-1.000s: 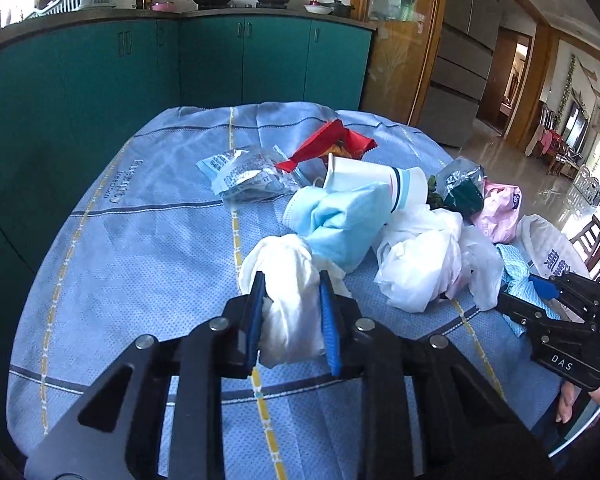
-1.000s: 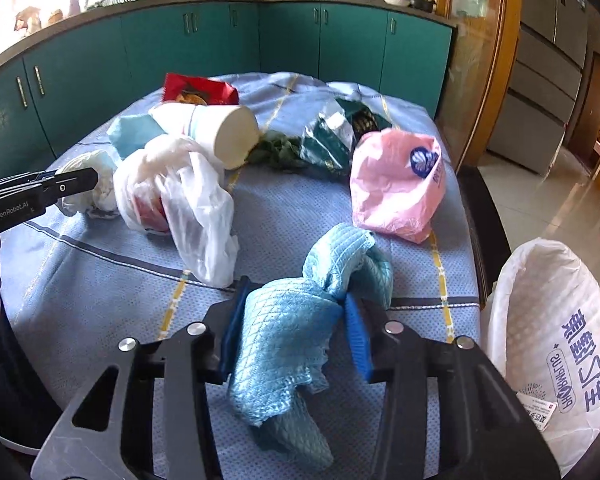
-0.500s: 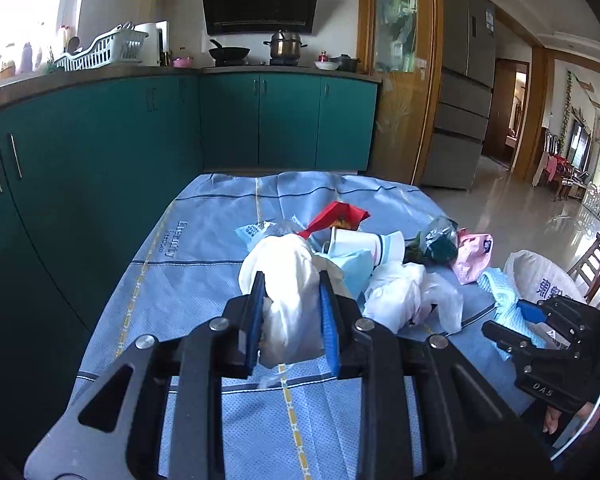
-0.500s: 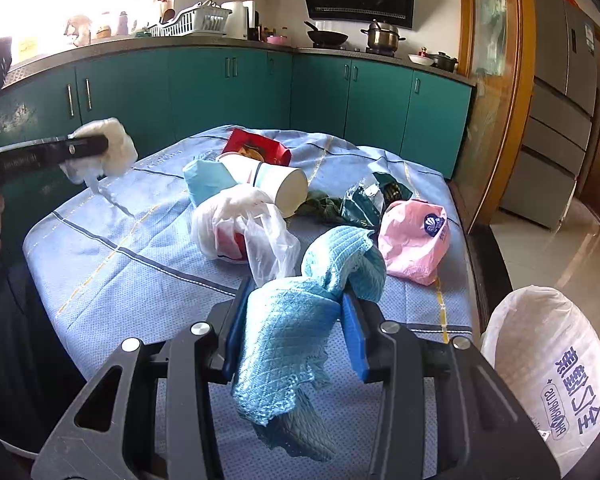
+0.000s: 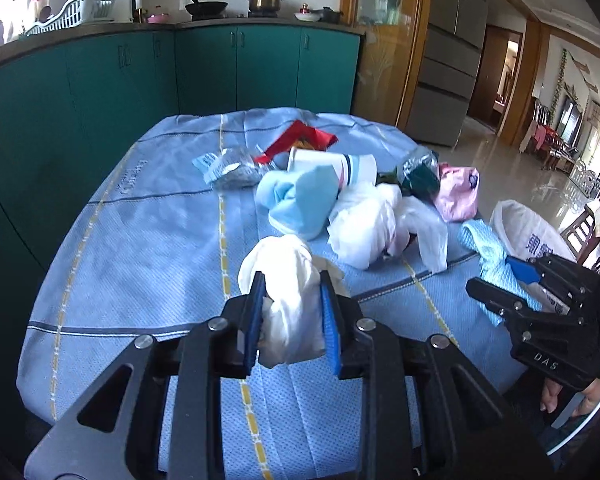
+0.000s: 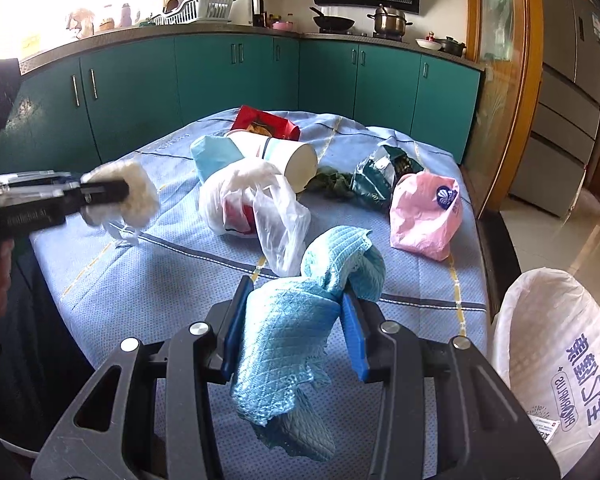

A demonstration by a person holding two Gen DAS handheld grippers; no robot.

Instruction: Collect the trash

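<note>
- Trash, two pieces in hand: left gripper (image 5: 292, 320) has its fingers clamped narrow on a crumpled white tissue wad (image 5: 288, 280), lifted clear of the tabletop (image 5: 140, 240)
- right gripper (image 6: 292, 336) fingers pinch a light blue waffle-weave cloth (image 6: 292, 344); part bunches above the fingers, the rest hangs below
- white trash bag (image 6: 556, 360) stands open just off the tabletop's right edge, beside the right gripper; nothing visibly inside, interior hard to tell
- neither held piece is over the bag yet; judged as carry step, drop-off pending
- still on the blue striped tablecloth, mid-distance: clear plastic bag (image 6: 256, 208) with something red in it, pink plastic bag (image 6: 424, 216), light blue crumpled bag (image 5: 296, 204)
- behind those: white paper cup (image 6: 280, 160) lying on its side, dark green foil wrapper (image 6: 380, 176), silvery wrapper (image 5: 228, 168)
- farthest on the tabletop: red snack packet (image 6: 266, 122)
- progress judged early: two pieces picked, about seven left, none seen binned
- far back: teal cabinets (image 6: 220, 76), pot and pan on the stove
</note>
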